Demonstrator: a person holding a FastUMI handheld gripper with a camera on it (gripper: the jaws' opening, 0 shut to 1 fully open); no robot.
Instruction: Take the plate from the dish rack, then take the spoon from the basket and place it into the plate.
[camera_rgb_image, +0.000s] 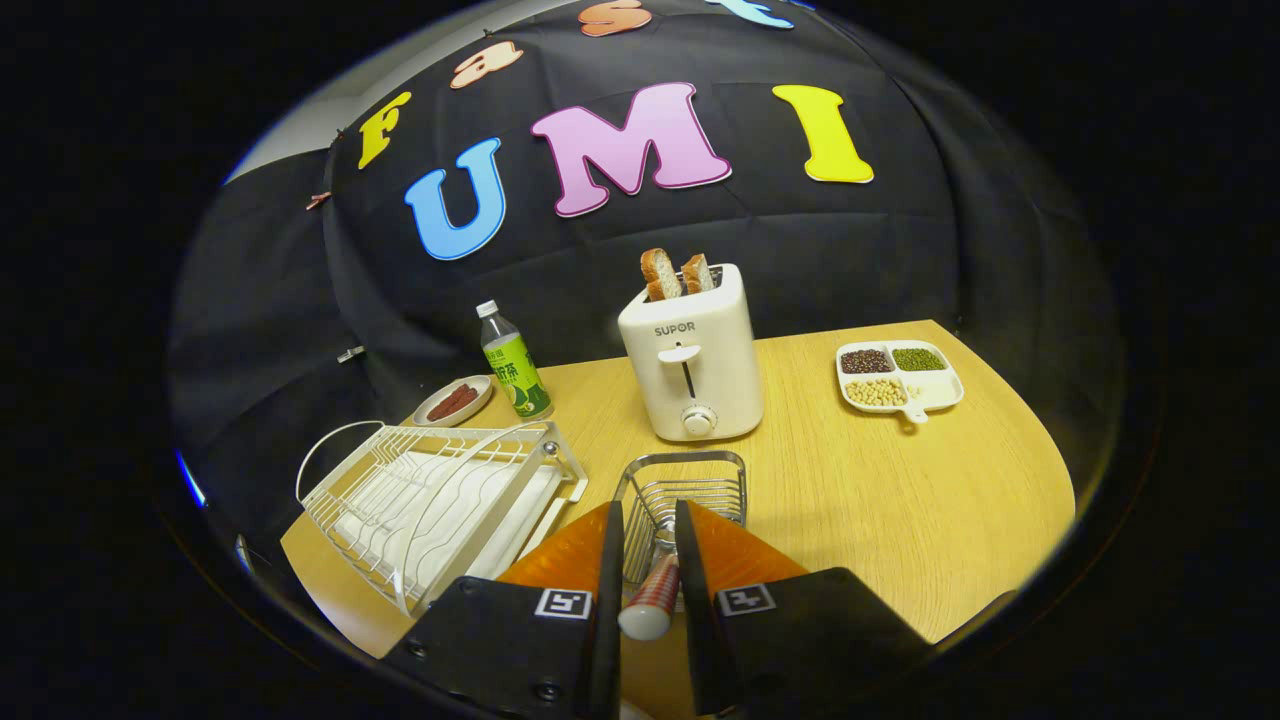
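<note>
Wood-grain tabletop (860, 500) fills the booth floor under a black cloth wall (900, 260). Going left to right from nine o'clock: one white wire dish rack (440, 500), with no plate clearly standing in it; behind it at eleven o'clock one small dish (452, 401) of dark red pieces and one green-labelled bottle (513, 365); at twelve one cream toaster (692, 365) with two bread slices (675, 273) standing in its slots; at two o'clock one white divided tray (900, 376) with three kinds of beans and one bare section. One wire basket (685, 490) sits just ahead of the tongs (647, 560). Both fingers stand narrow, pressed on the striped handle of one spoon (652, 595), held between them over the basket.
</note>
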